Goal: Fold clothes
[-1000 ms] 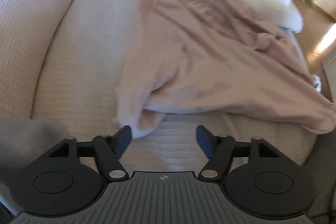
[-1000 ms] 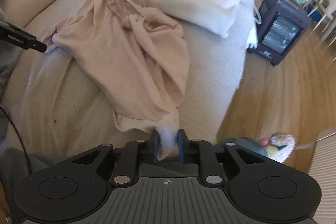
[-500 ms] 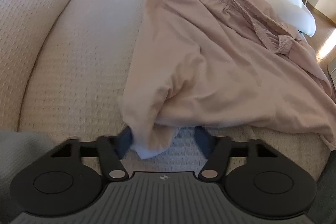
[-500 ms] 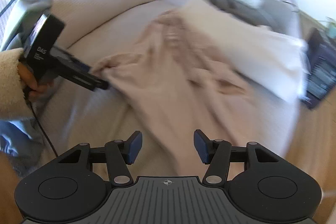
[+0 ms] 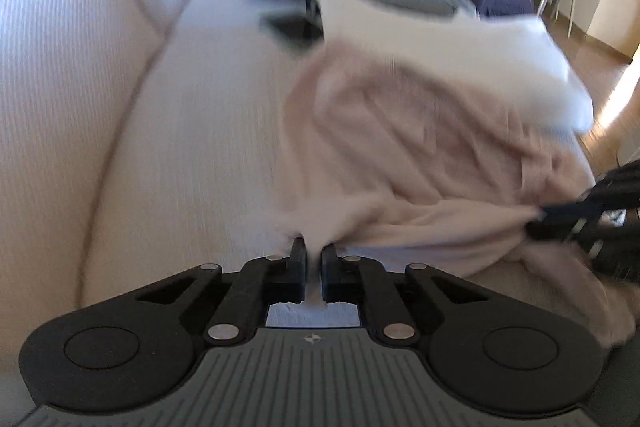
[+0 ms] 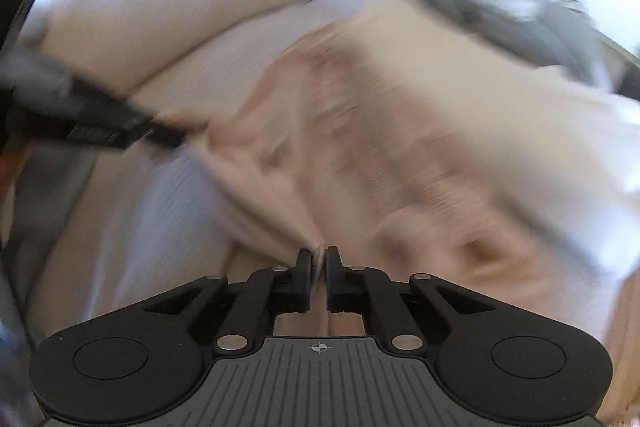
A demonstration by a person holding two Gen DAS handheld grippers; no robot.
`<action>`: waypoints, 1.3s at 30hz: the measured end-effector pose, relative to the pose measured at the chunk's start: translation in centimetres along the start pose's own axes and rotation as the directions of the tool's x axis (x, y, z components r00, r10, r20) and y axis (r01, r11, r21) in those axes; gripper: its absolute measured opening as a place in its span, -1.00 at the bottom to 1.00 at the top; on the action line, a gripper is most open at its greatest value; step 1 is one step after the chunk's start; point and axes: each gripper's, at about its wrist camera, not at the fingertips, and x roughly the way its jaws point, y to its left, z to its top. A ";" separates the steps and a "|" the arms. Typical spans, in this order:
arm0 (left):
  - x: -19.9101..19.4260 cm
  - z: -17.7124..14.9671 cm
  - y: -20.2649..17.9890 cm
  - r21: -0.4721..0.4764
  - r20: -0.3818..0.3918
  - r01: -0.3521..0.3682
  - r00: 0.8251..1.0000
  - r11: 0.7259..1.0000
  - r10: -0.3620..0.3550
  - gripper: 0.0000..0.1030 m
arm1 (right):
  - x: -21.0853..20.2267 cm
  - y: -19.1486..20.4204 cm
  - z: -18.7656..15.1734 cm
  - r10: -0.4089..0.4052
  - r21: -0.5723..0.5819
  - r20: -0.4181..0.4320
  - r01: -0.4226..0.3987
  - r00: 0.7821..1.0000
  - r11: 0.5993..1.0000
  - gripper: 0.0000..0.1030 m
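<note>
garment: pink-beige garment [image 5: 420, 163], looks like soft knit pants but it's blurry so don't quote me. It's spread out loose on the cream sofa seat [image 5: 192, 155], far end running up against a white pillow [image 5: 460, 59].

left gripper: left gripper [image 5: 314, 255] has its jaws pinched nearly all the way shut on a near corner of the fabric; you can see the cloth bunching right at the tips.

right gripper: right gripper [image 6: 319, 259] is closing too, jaws almost together with a thin bit of the hem caught between them. From the left wrist view it shows at the right edge with the cloth pulled toward it.

how it handles: judging by the wrinkles and sag, it's light, floppy, zero stiffness. It'll drape and fold on itself wherever it isn't held. Not fragile, not slippery, though a thin pinch could slide out if yanked.

where to grab: my take is edges and corners, like both hems or the waistband ends, so the cloth hangs flat between the two grips. Grabbing mid-panel would just make a wad.

watch out: the pillow crowds the far side, so there isn't much flat room to lay it out. Both views are smeary, finer detail is a no-go.
</note>
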 end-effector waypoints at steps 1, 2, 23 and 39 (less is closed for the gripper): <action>0.5 0.9 -0.2 0.006 0.008 -0.011 1.000 1.000 0.011 -0.82 | -0.4 -1.3 0.6 -0.032 0.027 0.018 0.031 0.999 0.999 -0.88; 1.0 1.8 -0.5 0.012 0.016 -0.023 1.000 1.000 0.023 -0.70 | -0.7 -2.6 1.3 -0.063 0.055 0.035 0.062 0.997 0.997 -0.88; 2.9 -2.0 1.8 -0.119 -0.098 -0.026 0.995 0.993 0.014 0.36 | -2.7 1.1 -1.1 0.103 -0.067 0.022 -0.101 0.994 0.993 -0.36; 6.2 -0.2 -0.2 -0.089 -0.127 0.082 0.988 0.993 -0.093 -0.81 | 3.9 -0.2 -1.2 -0.096 -0.018 -0.027 0.095 0.995 0.995 -0.78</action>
